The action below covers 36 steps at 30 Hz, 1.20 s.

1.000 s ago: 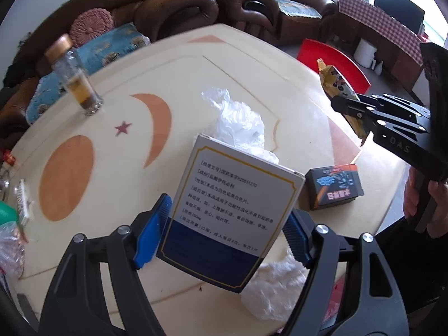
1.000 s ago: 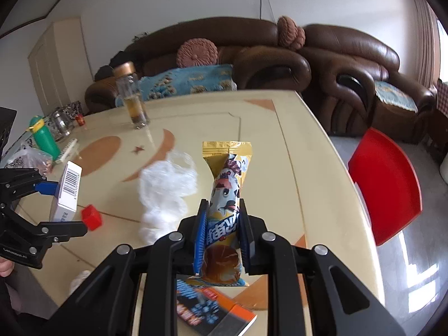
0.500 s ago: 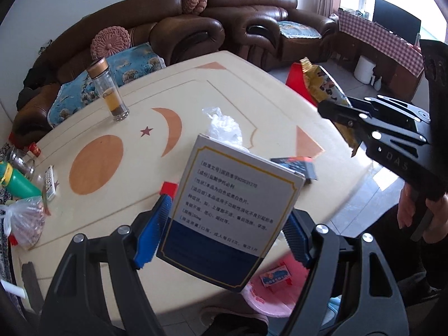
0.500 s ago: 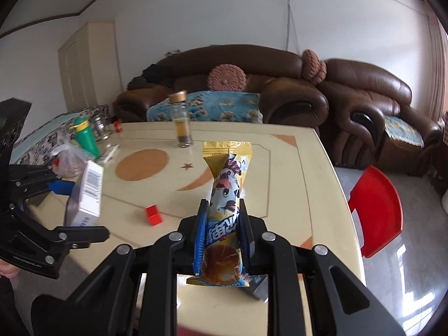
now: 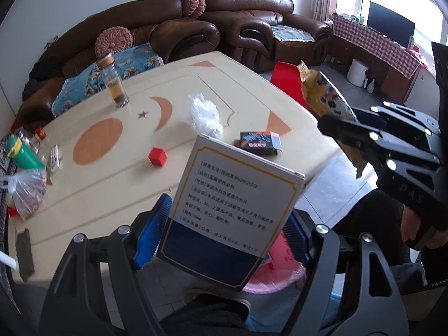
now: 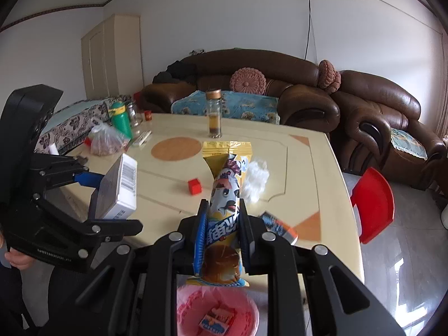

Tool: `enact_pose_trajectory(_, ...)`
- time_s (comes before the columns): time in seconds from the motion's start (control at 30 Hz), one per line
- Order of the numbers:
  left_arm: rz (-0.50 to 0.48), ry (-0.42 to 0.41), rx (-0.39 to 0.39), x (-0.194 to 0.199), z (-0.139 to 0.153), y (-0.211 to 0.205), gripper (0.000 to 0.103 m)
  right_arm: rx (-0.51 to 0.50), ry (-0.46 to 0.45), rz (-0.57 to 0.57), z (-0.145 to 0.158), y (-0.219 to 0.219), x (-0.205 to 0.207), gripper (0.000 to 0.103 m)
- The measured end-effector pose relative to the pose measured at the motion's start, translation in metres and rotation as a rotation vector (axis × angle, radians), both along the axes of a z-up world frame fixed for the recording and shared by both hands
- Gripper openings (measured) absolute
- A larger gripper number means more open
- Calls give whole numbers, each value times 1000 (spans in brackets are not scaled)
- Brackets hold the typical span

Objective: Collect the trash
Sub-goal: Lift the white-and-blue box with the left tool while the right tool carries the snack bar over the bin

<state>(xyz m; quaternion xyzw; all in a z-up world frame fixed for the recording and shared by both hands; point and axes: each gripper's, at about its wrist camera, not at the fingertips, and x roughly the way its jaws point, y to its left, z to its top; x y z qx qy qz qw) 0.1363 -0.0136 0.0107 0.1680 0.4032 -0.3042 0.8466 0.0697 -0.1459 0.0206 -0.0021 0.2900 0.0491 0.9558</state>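
At 6 o'clock of the left wrist view, left gripper point(image 5: 224, 232) pinches white and blue medicine box point(image 5: 232, 212) between blue fingers point(image 5: 152, 235), box upright, tilted slightly. Grip same as a second ago. Right gripper point(image 6: 221, 235) at 6 o'clock of its own view, fingers point(image 6: 200, 238) pressed tight on yellow snack wrapper point(image 6: 224, 196), wrapper standing up between them; grip unchanged too.

Changes vs a second ago: both grippers pulled back from the tabletop point(image 5: 196, 89) and higher; the views now look past its near edge to the floor. Pink trash bin point(image 6: 218, 310) now in view at 6 o'clock below the right gripper, with a small red and blue packet point(image 6: 217, 320) inside; wrapper's lower end hangs above the bin rim. In left view the bin point(image 5: 275, 277) peeks out behind the box at 5 o'clock; earlier a crumpled white bag on the tabletop showed there.

On the tabletop: crumpled white plastic point(image 5: 204, 114) near centre, red cube point(image 5: 157, 156) at 9 o'clock of it, dark small carton point(image 5: 260, 142) near the edge at 4 o'clock of the plastic, glass jar with gold lid point(image 5: 113, 81) far side, green bottle point(image 5: 21, 151) and clear bag point(image 5: 26, 193) at 9 o'clock edge. All look smaller than before. Red chair point(image 6: 372, 204) beside tabletop at 3 o'clock of right view.
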Motion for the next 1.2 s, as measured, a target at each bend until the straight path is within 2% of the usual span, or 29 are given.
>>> enact_pose_trajectory(0.4,3,82,12,-27,-47,-1,74,42,108,11,-47,2,-25,21)
enact_pose_trajectory(1.2,-38,271,48,-26,-150,-27,74,105,356,-14,-155,-10,-21,21)
